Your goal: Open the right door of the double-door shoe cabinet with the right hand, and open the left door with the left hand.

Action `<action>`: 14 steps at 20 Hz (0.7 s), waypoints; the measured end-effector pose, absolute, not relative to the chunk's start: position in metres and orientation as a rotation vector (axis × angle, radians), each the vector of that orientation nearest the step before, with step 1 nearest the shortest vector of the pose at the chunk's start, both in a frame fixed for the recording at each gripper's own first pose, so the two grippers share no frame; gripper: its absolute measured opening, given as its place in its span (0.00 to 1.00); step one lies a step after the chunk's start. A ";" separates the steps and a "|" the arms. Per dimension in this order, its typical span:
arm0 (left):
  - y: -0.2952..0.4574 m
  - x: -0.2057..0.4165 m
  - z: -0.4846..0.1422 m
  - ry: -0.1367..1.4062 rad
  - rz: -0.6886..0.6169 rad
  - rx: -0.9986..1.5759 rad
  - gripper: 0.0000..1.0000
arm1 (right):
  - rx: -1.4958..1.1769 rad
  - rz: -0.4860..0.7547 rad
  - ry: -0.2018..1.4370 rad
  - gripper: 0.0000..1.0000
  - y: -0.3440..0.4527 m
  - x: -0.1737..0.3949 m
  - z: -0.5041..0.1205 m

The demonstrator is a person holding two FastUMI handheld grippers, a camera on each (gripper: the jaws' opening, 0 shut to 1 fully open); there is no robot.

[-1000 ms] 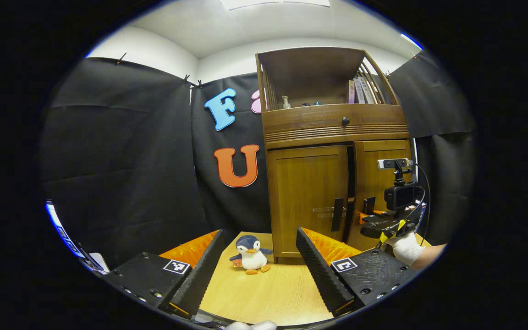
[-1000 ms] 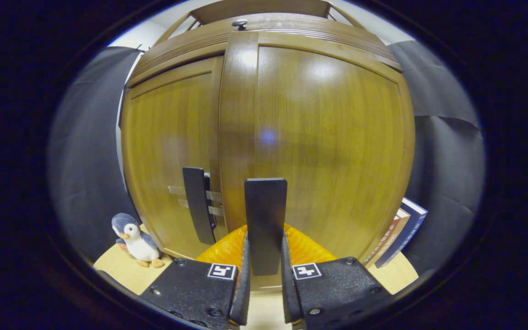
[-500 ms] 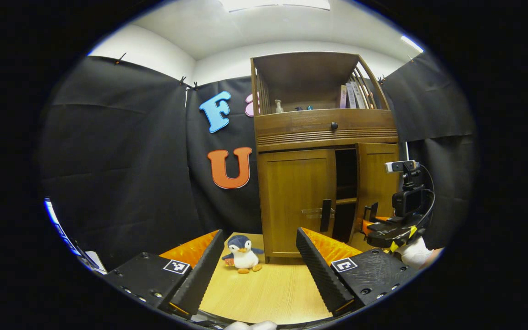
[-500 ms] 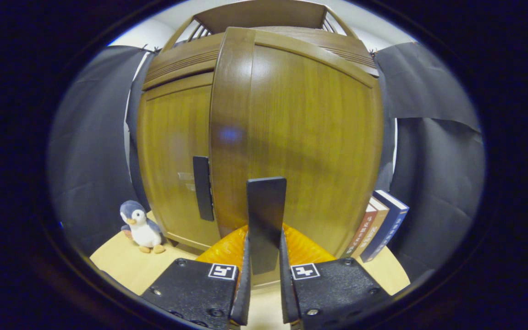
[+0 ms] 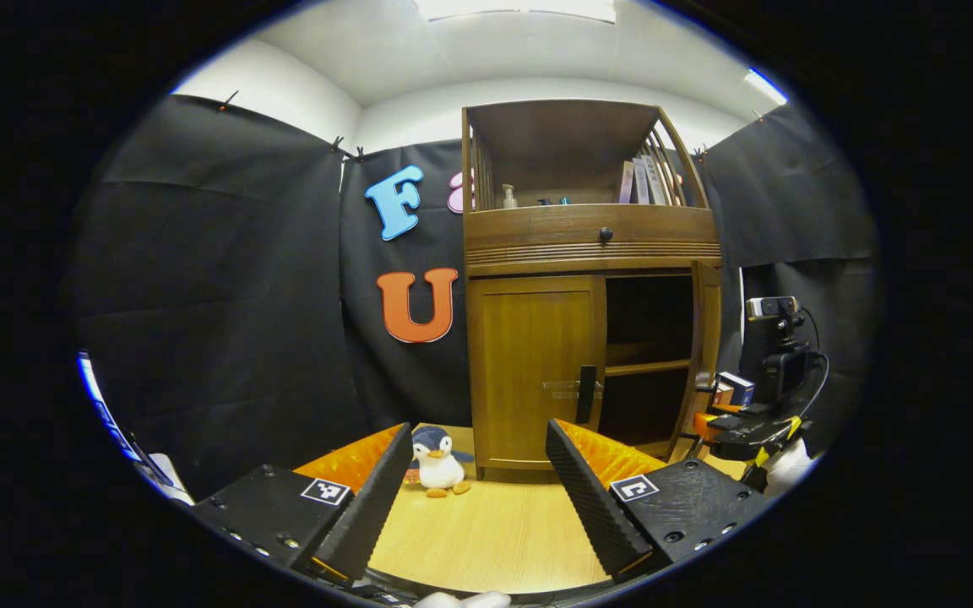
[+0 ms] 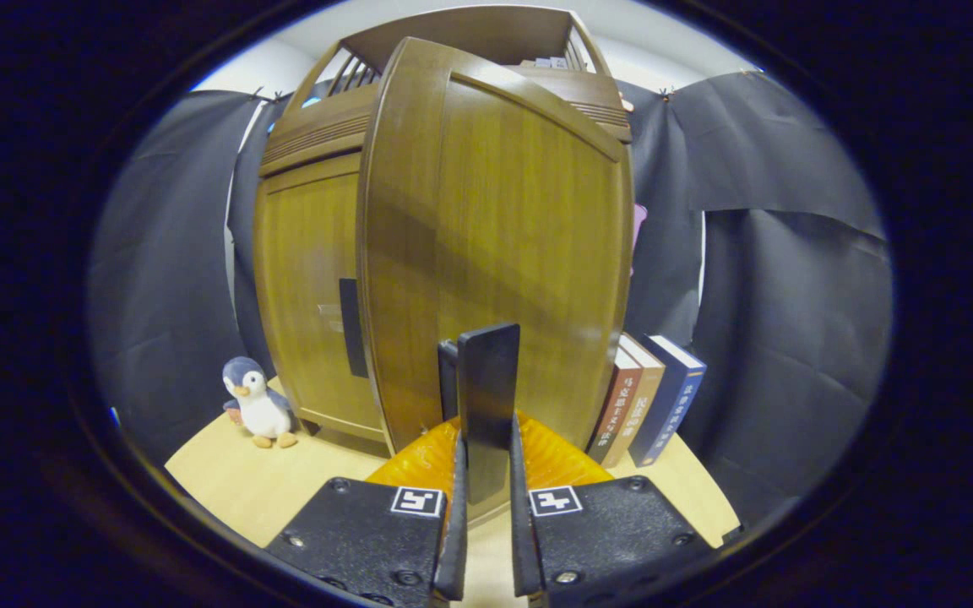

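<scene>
The wooden shoe cabinet [image 5: 579,245] stands at the back of the table. Its left door [image 5: 533,371] is closed, with a dark bar handle [image 5: 588,394] at its inner edge. The right door [image 6: 520,253] is swung far out, showing edge-on [image 5: 710,338] in the left gripper view and leaving dark shelves [image 5: 647,367] exposed. My right gripper [image 6: 485,439] is shut on the right door's handle [image 6: 488,380]; from the left gripper view, that gripper [image 5: 727,418] is beside the open door. My left gripper [image 5: 478,426] is open, well short of the cabinet, holding nothing.
A plush penguin [image 5: 434,456] sits on the wooden table [image 5: 495,540] at the cabinet's left foot. Several books [image 6: 651,405] lean against the cabinet's right side, behind the open door. Bottles and books fill the top shelf [image 5: 571,190].
The right door has swung from barely ajar to wide open, pulled by my right gripper. The left gripper has drawn back slightly, staying open.
</scene>
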State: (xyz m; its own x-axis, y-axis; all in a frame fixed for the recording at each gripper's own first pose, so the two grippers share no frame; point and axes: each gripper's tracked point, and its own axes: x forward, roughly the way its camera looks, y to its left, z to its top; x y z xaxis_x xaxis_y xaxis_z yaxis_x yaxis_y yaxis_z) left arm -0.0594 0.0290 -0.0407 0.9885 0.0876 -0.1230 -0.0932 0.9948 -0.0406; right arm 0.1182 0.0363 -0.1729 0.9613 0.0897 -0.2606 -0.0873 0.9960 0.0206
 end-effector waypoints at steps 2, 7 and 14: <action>0.024 -0.055 -0.043 0.126 0.079 -0.056 0.96 | 0.008 0.082 0.264 0.23 0.027 0.113 -0.173; 0.016 -0.048 -0.040 0.125 0.059 -0.050 0.96 | 0.021 0.047 0.270 0.21 0.002 0.101 -0.174; 0.003 -0.041 -0.041 0.129 0.037 -0.051 0.96 | 0.007 0.042 0.269 0.13 -0.030 0.096 -0.177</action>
State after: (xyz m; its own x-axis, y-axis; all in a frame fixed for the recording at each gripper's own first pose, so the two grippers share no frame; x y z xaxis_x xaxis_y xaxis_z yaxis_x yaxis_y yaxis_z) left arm -0.0409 0.0033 -0.0414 0.9910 0.0333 -0.1297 -0.0399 0.9980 -0.0483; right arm 0.0963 -0.0302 -0.1775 0.9631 0.0422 -0.2658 -0.0403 0.9991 0.0127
